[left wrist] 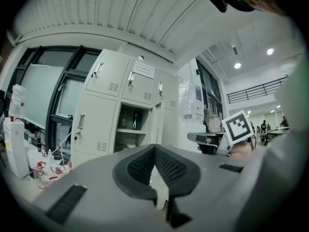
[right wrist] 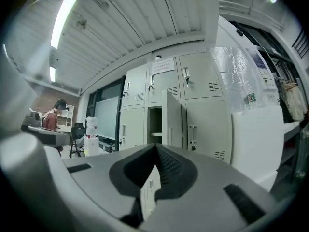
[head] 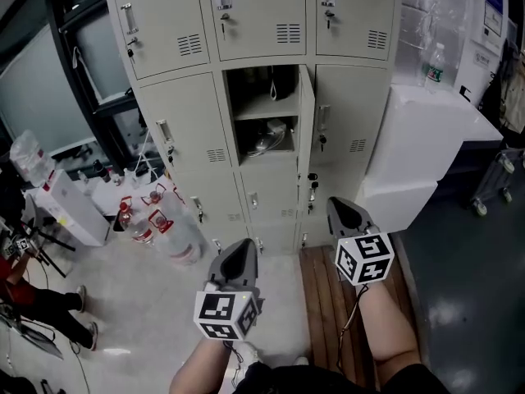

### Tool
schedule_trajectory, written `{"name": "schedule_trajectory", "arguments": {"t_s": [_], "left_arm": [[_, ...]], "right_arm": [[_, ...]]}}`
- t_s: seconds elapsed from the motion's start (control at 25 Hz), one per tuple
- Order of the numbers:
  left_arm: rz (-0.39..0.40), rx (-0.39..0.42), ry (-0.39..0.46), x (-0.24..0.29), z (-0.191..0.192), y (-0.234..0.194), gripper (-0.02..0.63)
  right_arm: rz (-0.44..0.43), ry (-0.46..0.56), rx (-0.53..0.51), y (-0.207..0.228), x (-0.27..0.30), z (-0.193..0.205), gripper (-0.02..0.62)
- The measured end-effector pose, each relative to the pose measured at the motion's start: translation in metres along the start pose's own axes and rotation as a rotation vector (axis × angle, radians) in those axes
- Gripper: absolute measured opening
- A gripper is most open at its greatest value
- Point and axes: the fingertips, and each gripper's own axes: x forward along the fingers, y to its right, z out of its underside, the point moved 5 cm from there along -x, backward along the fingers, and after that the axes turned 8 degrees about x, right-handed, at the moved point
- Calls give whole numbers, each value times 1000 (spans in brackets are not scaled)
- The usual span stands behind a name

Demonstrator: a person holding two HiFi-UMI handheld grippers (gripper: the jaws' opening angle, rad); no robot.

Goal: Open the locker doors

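A beige block of lockers (head: 193,130) stands ahead, three columns wide. The middle locker's door (head: 305,125) is swung out to the right, and its compartment (head: 261,109) shows a shelf with small items. The other doors are closed. My left gripper (head: 239,255) and right gripper (head: 348,213) hang in front of the bottom row, apart from the lockers, both shut and holding nothing. In the left gripper view the jaws meet at the left gripper (left wrist: 154,147), with the open compartment (left wrist: 132,127) beyond. In the right gripper view the right gripper (right wrist: 155,147) points at the open door (right wrist: 173,121).
Water jugs (head: 152,222) stand on the floor at the left. A big white box (head: 426,134) with a plastic bottle (head: 435,64) on it stands against the lockers' right side. Wooden planks (head: 322,290) lie underfoot. A person (head: 33,302) sits at far left.
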Motion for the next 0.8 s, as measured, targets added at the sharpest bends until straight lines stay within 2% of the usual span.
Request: {"name": "schedule_trajectory", "arguments": {"t_s": [0.4,0.8], "left_arm": [[-105,-34,-13,-18,17,45,2],[-202,-28,-23,-50,19,45,0]], "right_arm": [[-161,-14,-19,-11,-46,7,2],[-287,-26,-6,-49,-66,16,1]]}}
